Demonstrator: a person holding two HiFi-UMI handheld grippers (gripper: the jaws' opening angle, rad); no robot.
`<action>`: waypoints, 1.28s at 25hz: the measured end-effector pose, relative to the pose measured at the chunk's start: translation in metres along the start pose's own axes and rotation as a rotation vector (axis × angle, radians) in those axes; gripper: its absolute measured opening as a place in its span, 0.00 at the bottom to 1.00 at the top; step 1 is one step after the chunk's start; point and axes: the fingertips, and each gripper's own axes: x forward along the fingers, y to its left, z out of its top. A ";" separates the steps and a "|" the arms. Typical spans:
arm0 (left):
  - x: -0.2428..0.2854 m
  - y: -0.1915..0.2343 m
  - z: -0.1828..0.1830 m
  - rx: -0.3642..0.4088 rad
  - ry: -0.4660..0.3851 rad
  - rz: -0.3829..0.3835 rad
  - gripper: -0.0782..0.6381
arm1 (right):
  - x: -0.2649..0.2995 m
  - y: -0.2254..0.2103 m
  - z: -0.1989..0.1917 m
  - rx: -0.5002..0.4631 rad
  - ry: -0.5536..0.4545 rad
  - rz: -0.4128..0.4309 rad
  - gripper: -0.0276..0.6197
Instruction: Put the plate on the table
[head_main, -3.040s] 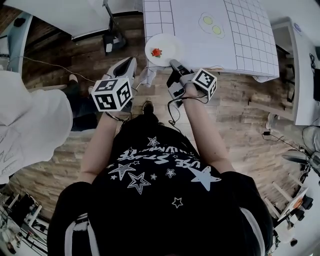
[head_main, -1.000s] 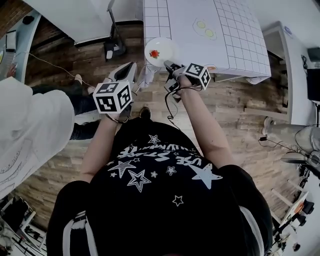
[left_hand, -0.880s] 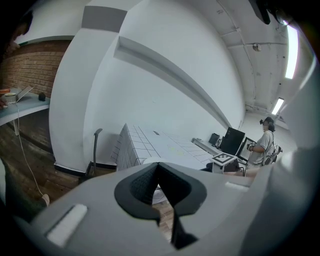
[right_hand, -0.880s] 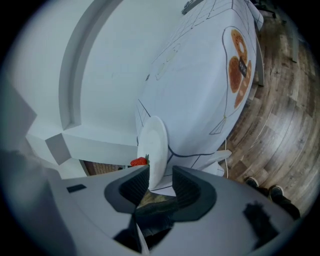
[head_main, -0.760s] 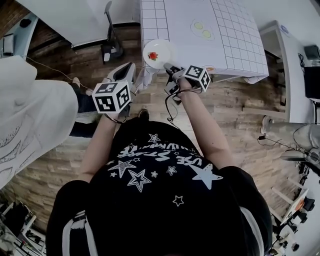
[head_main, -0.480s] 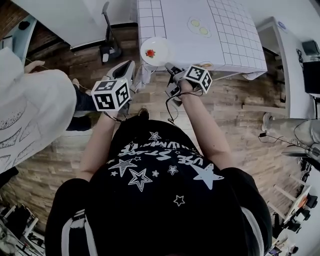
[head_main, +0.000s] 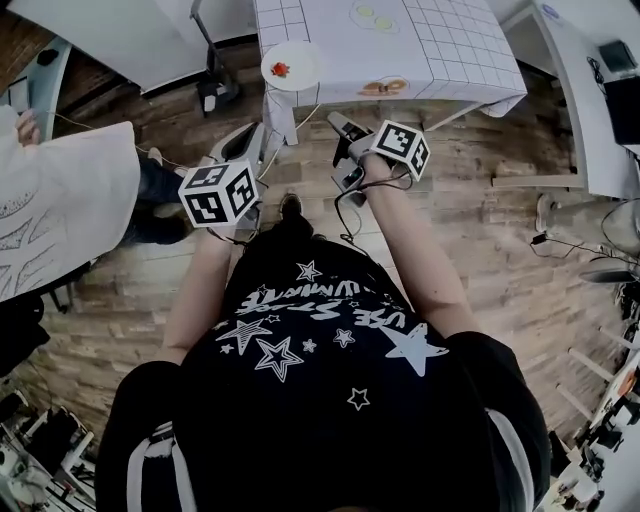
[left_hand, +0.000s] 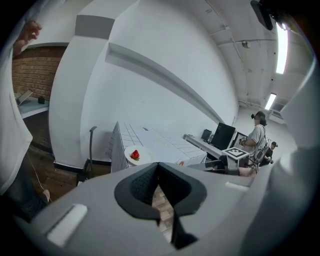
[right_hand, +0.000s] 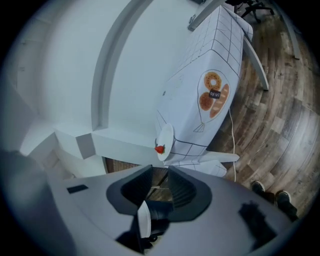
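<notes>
A white plate (head_main: 293, 62) carrying a red strawberry (head_main: 280, 69) rests on the near left corner of the white gridded table (head_main: 440, 45). My right gripper (head_main: 335, 122) hangs over the wooden floor, short of the table and well apart from the plate. It is open; its jaws have just been closing, with nothing between them. In the right gripper view the plate (right_hand: 166, 136) lies beyond the right gripper (right_hand: 160, 172). My left gripper (head_main: 254, 136) is lower left of the plate, shut and empty. The plate (left_hand: 143, 159) shows past the left gripper (left_hand: 159, 165).
A person in white (head_main: 60, 200) stands close at the left. A black stand (head_main: 212, 88) sits on the floor left of the table. Printed food pictures (head_main: 383, 87) mark the tablecloth. Another person (left_hand: 257, 134) and monitors (left_hand: 222, 136) are far off.
Both grippers have drawn back from the table. The right gripper, earlier at the plate's rim, is now apart from it. The plate stays on the table corner.
</notes>
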 end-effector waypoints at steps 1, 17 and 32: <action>-0.006 -0.005 -0.005 -0.003 -0.002 0.007 0.12 | -0.006 0.005 -0.003 -0.005 -0.001 0.035 0.19; -0.059 -0.045 -0.070 0.013 0.080 -0.051 0.12 | -0.055 -0.010 -0.059 0.017 -0.021 0.224 0.06; -0.133 -0.008 -0.090 0.023 0.073 -0.174 0.12 | -0.083 0.025 -0.161 -0.060 -0.083 0.184 0.06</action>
